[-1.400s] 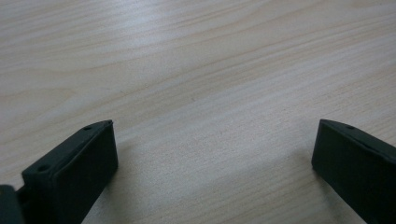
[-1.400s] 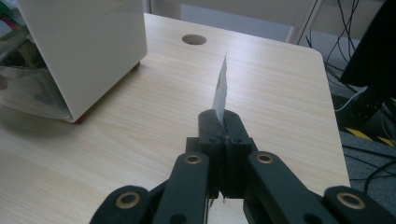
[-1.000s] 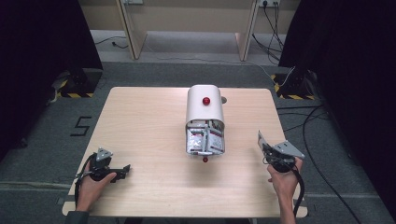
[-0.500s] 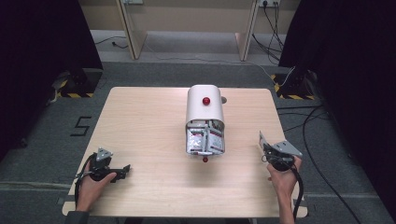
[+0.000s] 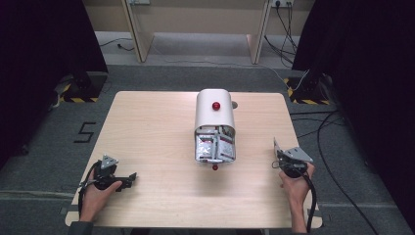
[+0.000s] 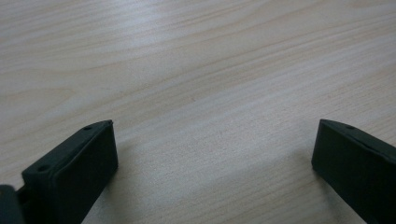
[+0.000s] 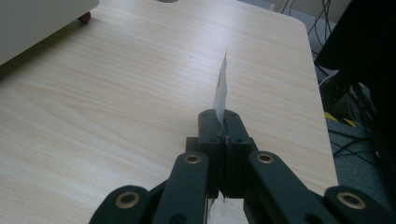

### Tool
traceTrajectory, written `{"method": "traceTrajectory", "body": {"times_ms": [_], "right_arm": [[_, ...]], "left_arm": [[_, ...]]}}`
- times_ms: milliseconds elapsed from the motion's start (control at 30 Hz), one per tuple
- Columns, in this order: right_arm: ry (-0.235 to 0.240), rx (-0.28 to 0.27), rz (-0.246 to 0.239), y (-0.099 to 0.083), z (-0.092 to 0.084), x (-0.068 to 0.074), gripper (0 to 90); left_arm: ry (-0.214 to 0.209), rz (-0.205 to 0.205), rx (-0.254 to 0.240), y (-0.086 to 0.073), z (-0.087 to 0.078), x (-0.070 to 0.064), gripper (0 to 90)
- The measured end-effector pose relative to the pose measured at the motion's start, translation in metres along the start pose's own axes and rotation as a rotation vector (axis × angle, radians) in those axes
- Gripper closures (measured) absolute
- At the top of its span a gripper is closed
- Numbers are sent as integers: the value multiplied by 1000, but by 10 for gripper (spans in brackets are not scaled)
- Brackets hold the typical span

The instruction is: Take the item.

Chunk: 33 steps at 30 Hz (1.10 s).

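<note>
A: So, our right gripper (image 7: pixel 223 122) is clamped tight on a thin white packet (image 7: pixel 221 88), which stands on edge between the jaws and sticks up past their tips. We seem to be pinching it by one border so the flat faces stay free and it doesn't crumple.

B: And in the high view that right gripper (image 5: pixel 280 152) sits off to the right of the white container (image 5: pixel 215 108), well apart from it, near the surface's (image 5: pixel 147 127) right edge. Our guess is we've got the packet clear of the container so it can be set down or carried somewhere else.

A: The container lies on its side, mouth turned toward us, with more packets (image 5: pixel 215 147) crowded in the opening. Lying down like that, it lets us reach in level rather than from above.

B: There's a small red knob (image 5: pixel 216 105) on top of it, and another small red bit (image 5: pixel 214 167) just in front of the mouth.

A: Our left gripper (image 5: pixel 128 177) rests on the surface well to the left of the container and nearer to us, jaws spread wide with nothing but bare wood between them. We read it as parked, out of the way.

B: Agreed; it's ready if the container needs steadying.
</note>
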State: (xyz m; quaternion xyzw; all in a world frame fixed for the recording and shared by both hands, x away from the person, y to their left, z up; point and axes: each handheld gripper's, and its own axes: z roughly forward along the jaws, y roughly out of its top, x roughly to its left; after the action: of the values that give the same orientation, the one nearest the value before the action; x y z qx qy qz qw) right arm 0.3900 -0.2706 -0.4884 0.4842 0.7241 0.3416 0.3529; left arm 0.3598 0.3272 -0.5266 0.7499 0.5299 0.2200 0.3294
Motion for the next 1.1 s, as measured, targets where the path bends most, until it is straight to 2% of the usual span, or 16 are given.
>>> {"method": "traceTrajectory", "body": {"times_ms": [67, 567, 767, 933, 1000, 1100], "right_arm": [[0, 7, -17, 0, 1, 2, 890], [15, 22, -40, -4, 9, 10, 869], [32, 22, -35, -4, 11, 13, 843], [57, 23, -13, -5, 14, 14, 809], [83, 18, 18, -5, 15, 14, 784], [92, 22, 21, -5, 16, 14, 770]], "left_arm": [[0, 0, 0, 0, 0, 0, 0], [0, 0, 0, 0, 0, 0, 0], [0, 0, 0, 0, 0, 0, 0], [0, 0, 0, 0, 0, 0, 0], [0, 0, 0, 0, 0, 0, 0], [0, 0, 0, 0, 0, 0, 0]]}}
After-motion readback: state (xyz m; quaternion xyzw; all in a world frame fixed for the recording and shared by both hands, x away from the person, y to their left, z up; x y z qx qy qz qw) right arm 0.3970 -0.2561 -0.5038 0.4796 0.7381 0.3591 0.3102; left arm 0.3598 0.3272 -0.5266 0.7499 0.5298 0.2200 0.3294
